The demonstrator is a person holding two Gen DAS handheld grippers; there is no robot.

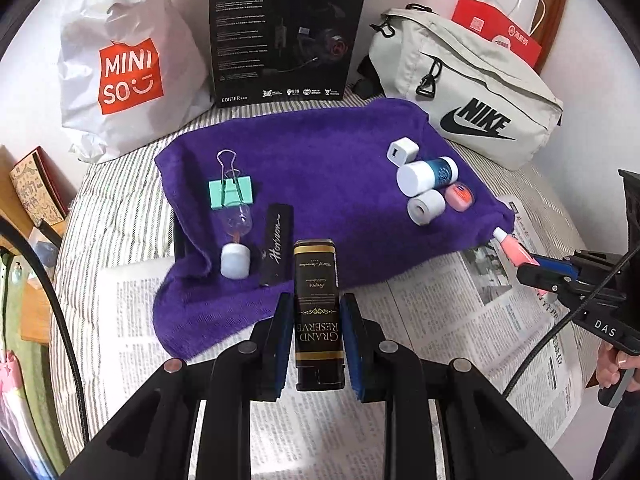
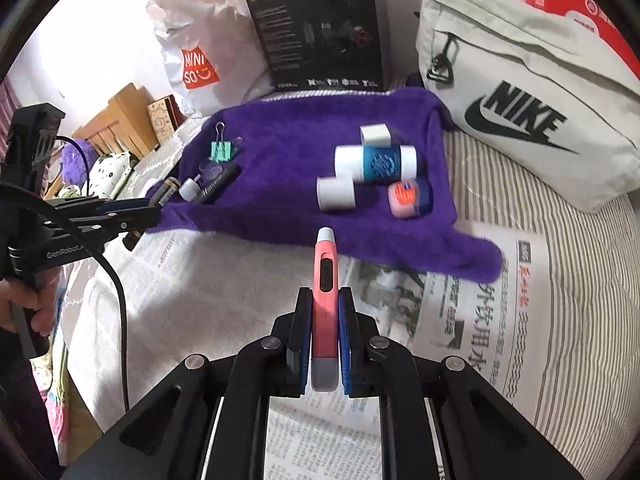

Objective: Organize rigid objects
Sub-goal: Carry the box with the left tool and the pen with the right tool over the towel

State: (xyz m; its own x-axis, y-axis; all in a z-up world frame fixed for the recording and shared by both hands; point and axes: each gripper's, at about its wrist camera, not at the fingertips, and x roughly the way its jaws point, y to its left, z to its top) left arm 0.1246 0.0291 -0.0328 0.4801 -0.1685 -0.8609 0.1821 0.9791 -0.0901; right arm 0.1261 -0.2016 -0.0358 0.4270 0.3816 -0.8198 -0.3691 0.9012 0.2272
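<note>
My left gripper (image 1: 316, 300) is shut on a black and gold box (image 1: 317, 304) marked Grand Reserve, held above the near edge of the purple towel (image 1: 312, 148). My right gripper (image 2: 325, 296) is shut on a pink pen-shaped tool (image 2: 325, 276) over the newspaper (image 2: 460, 320). On the towel's left lie a mint binder clip (image 1: 231, 194), a small hourglass (image 1: 237, 240) and a black case (image 1: 276, 248). On its right sit a white cube (image 1: 402, 152), a blue-and-white bottle (image 1: 426, 174), a white roll (image 1: 426, 206) and a pink jar (image 1: 460, 197).
A white Miniso bag (image 1: 116, 64), a black headset box (image 1: 286, 28) and a grey Nike bag (image 1: 468, 88) stand behind the towel. A red paper bag (image 1: 496, 28) is at the back right. Striped bedding (image 1: 108, 208) lies underneath, with wooden furniture (image 2: 116, 124) to the left.
</note>
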